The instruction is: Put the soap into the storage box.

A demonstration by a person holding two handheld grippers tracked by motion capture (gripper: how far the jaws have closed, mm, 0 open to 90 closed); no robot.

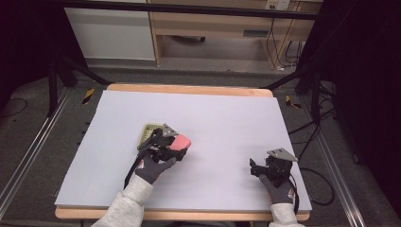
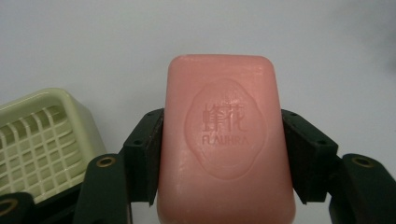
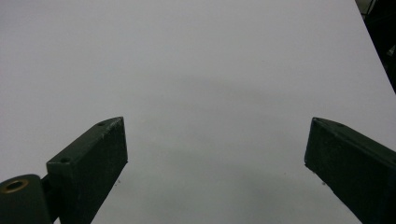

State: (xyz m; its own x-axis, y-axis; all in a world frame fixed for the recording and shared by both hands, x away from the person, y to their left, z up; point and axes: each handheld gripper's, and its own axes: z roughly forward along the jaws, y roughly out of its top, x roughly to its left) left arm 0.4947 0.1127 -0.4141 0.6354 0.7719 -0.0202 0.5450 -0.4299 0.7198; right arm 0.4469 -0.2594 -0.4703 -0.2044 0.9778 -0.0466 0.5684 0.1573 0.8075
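Left claw (image 2: pixel 224 154) is clamped on a pink bar of soap (image 2: pixel 226 140), its two black jaws pressing the bar's long sides so that the stamped face with its embossed lettering looks straight up at the left gripper view. From the high view, that same left claw (image 1: pixel 176 145) sits over the left half of the desk (image 1: pixel 213 118), the soap (image 1: pixel 180 141) poking out ahead of the gloved left hand (image 1: pixel 153 168). Just beside it, on the far left side of the bar, lies a pale green soap dish (image 2: pixel 44 140) with a slatted grid insert; in the high view the soap dish (image 1: pixel 149 131) is partly covered by the gripper. Over on the right half of the desk, well apart from the soap, the right claw (image 1: pixel 254 168) rests low, held by the gloved right hand (image 1: pixel 279 187). Its jaws stand wide apart with nothing between them, only the bare lilac desk sheet showing in the gap of the right claw (image 3: pixel 215 154).
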